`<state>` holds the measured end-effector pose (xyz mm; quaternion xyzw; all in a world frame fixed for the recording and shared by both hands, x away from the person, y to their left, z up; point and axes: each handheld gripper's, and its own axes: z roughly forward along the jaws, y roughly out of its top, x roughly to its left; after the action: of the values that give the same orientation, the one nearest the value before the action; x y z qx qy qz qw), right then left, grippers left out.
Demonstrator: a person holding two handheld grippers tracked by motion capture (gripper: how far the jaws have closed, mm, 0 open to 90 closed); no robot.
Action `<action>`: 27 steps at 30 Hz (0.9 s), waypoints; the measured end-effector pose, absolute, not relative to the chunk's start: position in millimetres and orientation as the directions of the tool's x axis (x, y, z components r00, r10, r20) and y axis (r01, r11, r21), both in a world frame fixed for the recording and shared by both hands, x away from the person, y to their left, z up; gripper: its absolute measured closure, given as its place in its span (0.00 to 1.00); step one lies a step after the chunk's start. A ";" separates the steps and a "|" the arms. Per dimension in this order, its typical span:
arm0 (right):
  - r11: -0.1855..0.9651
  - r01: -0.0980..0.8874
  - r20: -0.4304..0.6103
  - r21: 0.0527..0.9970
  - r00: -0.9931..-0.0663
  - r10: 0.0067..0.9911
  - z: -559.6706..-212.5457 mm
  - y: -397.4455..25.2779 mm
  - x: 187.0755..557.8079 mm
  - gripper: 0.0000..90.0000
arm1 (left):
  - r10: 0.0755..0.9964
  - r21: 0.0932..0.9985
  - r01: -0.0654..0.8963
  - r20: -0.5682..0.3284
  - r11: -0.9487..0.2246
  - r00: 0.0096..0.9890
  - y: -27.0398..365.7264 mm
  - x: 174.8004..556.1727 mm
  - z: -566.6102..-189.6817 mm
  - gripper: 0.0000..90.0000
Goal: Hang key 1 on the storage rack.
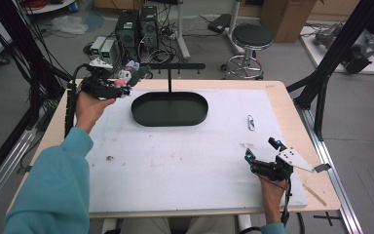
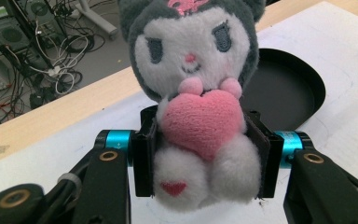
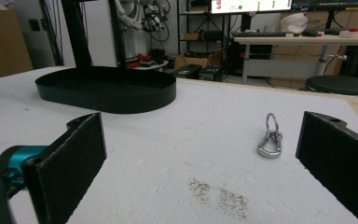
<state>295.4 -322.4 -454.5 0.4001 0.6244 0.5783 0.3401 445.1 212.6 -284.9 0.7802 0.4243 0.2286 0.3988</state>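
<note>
Clamping the plush toy (image 2: 200,116) at the counter's (image 1: 185,161) ten o'clock, the left gripper's (image 1: 108,87) fingers (image 2: 145,154) pinched its sides, while the right gripper's (image 1: 260,153) fingers (image 3: 70,158) stood wide apart near a metal clip (image 3: 270,137).

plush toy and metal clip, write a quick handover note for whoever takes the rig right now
Left gripper: shut on the plush toy, held up off the table near the left end of the black tray.
Right gripper: open, holding nothing, low over the white mat, jaws pointed toward the metal clip.
Metal clip lies loose on the mat, right of the tray.
Done: plush toy picked up.
Left, most likely: pick up the clip with the right gripper and bring the two together; the black stand with hooks rises from the tray.
</note>
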 end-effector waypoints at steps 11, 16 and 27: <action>0.010 0.106 0.039 0.994 -0.448 0.893 -454.5 -322.3 295.2 0.01 | 0.852 0.819 0.480 0.019 -0.314 0.524 207.1 449.3 -283.2 0.59; 0.009 0.108 0.040 0.994 -0.448 0.893 -454.5 -322.3 295.1 0.01 | 0.851 0.819 0.480 0.020 -0.315 0.524 206.9 449.6 -282.8 0.59; 0.011 0.107 0.039 0.994 -0.447 0.894 -454.5 -322.2 295.0 0.01 | 0.850 0.823 0.470 0.031 -0.320 0.526 204.5 448.0 -275.2 0.59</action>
<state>295.0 -322.2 -454.5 0.4008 0.6242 0.5780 0.3402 448.0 204.5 -275.2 0.7768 0.4248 0.2381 0.3992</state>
